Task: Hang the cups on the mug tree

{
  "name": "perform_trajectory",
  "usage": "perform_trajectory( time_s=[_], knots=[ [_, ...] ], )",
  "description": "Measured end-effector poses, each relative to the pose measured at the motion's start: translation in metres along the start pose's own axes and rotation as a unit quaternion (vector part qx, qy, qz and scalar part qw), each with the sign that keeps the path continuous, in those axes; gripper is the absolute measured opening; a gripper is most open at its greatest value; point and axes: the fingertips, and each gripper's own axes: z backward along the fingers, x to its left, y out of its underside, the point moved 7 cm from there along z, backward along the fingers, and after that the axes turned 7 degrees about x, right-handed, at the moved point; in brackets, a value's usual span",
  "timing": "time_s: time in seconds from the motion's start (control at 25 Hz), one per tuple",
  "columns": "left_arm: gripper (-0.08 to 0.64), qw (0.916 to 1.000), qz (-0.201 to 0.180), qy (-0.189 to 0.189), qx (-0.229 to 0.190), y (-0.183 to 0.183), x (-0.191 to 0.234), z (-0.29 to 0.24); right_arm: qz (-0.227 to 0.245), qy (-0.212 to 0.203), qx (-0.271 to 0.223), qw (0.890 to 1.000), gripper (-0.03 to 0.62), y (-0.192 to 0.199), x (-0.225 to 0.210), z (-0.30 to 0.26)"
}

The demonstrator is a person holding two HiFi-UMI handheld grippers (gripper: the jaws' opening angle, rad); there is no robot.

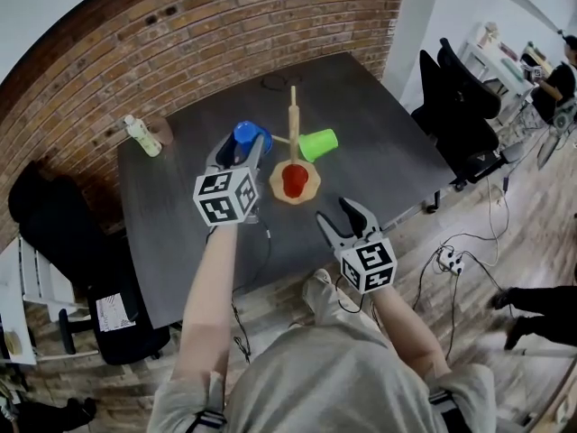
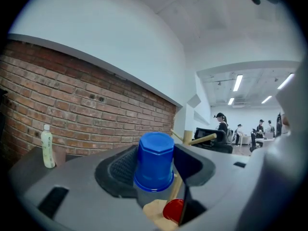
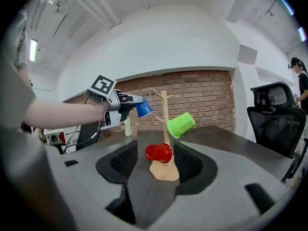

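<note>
Nearest you, your right gripper [image 1: 335, 213] is waiting with its jaws apart and empty, pointing at the tree [image 1: 293, 115] at 12 o'clock. The red cup [image 1: 294, 179] is hanging low, at the pole's 6 o'clock. Your left gripper [image 1: 243, 149] is pinching the blue cup [image 1: 245, 133] by its side wall, in the air at 9 o'clock. It looks light, thin and slick, so squeeze gently. The green cup [image 1: 318, 143] is hanging at 3 o'clock.

Blocked mid-table by mug tree [image 1: 292, 120]; green cup [image 1: 318, 143] on right peg, red cup [image 1: 294, 180] on near peg. Bottle [image 1: 142, 136] at far-left corner. Open toward table [image 1: 388, 124] right edge.
</note>
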Motion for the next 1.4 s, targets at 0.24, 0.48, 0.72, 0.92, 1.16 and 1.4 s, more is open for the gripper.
perform_trajectory(
  time_s=[0.24,0.48,0.72,0.92,1.16,1.4],
  knots=[
    [0.229,0.9998,0.009,0.017,-0.002,0.0,-0.004,-0.015,-0.002,0.005,-0.002,1.0,0.233,0.0,-0.007,0.001],
    [0.229,0.9996,0.019,0.022,0.001,0.006,-0.005,-0.028,-0.004,0.012,0.002,1.0,0.233,0.001,-0.018,0.001],
    [0.229,0.999,0.027,0.034,0.013,0.02,-0.007,-0.04,-0.007,0.014,0.005,1.0,0.235,0.003,-0.024,-0.001],
    [0.229,0.9984,0.038,0.033,0.025,0.03,-0.006,-0.046,-0.008,0.013,0.007,1.0,0.233,0.004,-0.027,-0.004],
    [0.229,0.9979,0.05,0.024,0.033,0.036,-0.002,-0.049,-0.011,0.013,0.006,1.0,0.233,0.002,-0.028,-0.007],
    [0.235,0.9972,0.056,0.026,0.044,0.042,0.002,-0.053,-0.011,0.013,0.006,1.0,0.233,0.002,-0.027,-0.009]
  ],
)
